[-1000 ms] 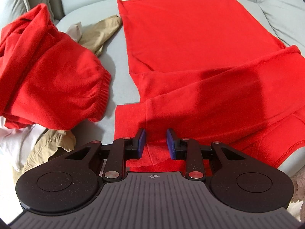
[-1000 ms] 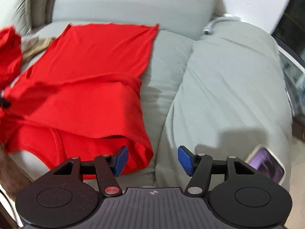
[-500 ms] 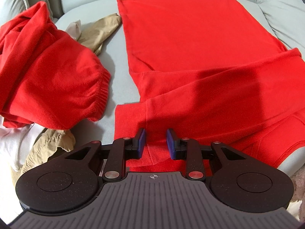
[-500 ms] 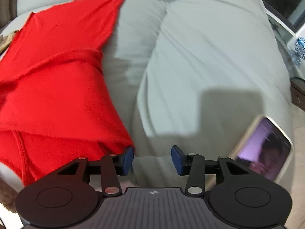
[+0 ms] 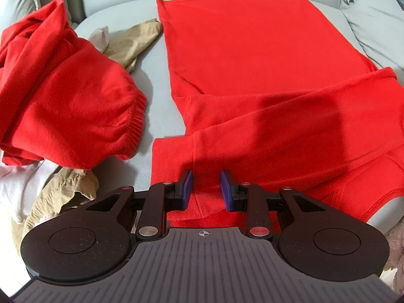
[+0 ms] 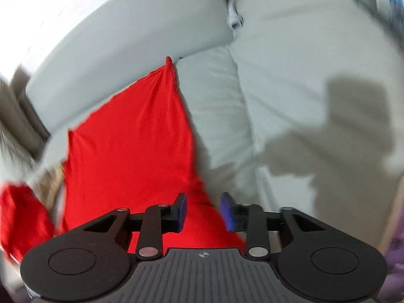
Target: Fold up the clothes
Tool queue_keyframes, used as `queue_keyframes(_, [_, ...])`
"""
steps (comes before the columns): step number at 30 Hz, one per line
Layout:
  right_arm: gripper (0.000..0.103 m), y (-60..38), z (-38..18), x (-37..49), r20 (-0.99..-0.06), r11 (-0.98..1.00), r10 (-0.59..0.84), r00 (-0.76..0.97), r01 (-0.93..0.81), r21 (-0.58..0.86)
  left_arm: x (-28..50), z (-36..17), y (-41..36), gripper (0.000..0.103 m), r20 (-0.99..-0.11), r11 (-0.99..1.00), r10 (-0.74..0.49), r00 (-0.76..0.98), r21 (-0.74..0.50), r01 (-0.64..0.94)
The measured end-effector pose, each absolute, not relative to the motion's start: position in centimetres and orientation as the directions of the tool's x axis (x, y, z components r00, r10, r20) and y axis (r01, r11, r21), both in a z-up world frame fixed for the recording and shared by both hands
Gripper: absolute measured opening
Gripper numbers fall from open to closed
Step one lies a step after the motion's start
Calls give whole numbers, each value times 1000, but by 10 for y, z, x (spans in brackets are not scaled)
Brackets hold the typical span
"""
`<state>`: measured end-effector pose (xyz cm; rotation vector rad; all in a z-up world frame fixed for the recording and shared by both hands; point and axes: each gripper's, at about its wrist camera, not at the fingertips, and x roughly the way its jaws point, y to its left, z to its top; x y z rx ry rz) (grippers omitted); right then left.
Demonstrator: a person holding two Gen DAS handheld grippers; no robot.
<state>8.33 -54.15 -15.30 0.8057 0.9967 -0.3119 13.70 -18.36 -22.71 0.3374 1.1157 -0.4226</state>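
Observation:
A red long-sleeved shirt (image 5: 252,63) lies flat on the grey sofa seat, with one sleeve (image 5: 290,126) folded across its body. My left gripper (image 5: 205,190) hovers over the shirt's near left corner. Its jaws stand partly apart, and the red cloth lies flat beneath the gap with the pads not pressing it. In the blurred right wrist view, my right gripper (image 6: 203,210) sits over the shirt's right edge (image 6: 131,151). Its jaws are closing, the cloth's edge runs under the gap, and the pads do not pinch it.
A crumpled red garment (image 5: 63,101) is heaped on the left of the seat, over a tan garment (image 5: 131,43) and a white cloth (image 5: 17,189). The sofa back (image 6: 126,38) rises behind. A grey cushion (image 6: 315,101) lies right of the shirt, with a phone's purple screen (image 6: 396,240) at its near end.
My right gripper has rolled and swung left from the grey cushion onto the shirt's right edge, and its jaws have narrowed. The left gripper and the shirt have stayed as they were.

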Motion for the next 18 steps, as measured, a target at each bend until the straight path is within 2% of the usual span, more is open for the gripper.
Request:
queue_keyframes(6, [38,-543,-175,129,-885,636,149,440,643,427,140,-226,-182,31,-916,876,-167,365,33,482])
queue_keyframes(8, [25,-542,-181,138,-913,654,143,382,656,377,141,-227,-182,31,-917,876,-170,362,27,481])
queue_keyframes(9, [9,-542,-182,141,-922,663,137,363,657,358,141,-227,-182,31,-917,877,-171,361,25,480])
queue_keyframes(10, [7,-539,-183,147,-932,688,111,346,650,323,141,-227,-181,31,-917,877,-173,361,23,479])
queue_keyframes(14, [7,-527,-170,160,-915,788,35,402,552,273,142,-227,-181,31,-917,879,-178,356,15,477])
queue_keyframes(18, [10,-523,-176,167,-895,797,6,445,539,273,142,-227,-181,31,-918,879,-181,353,10,477])
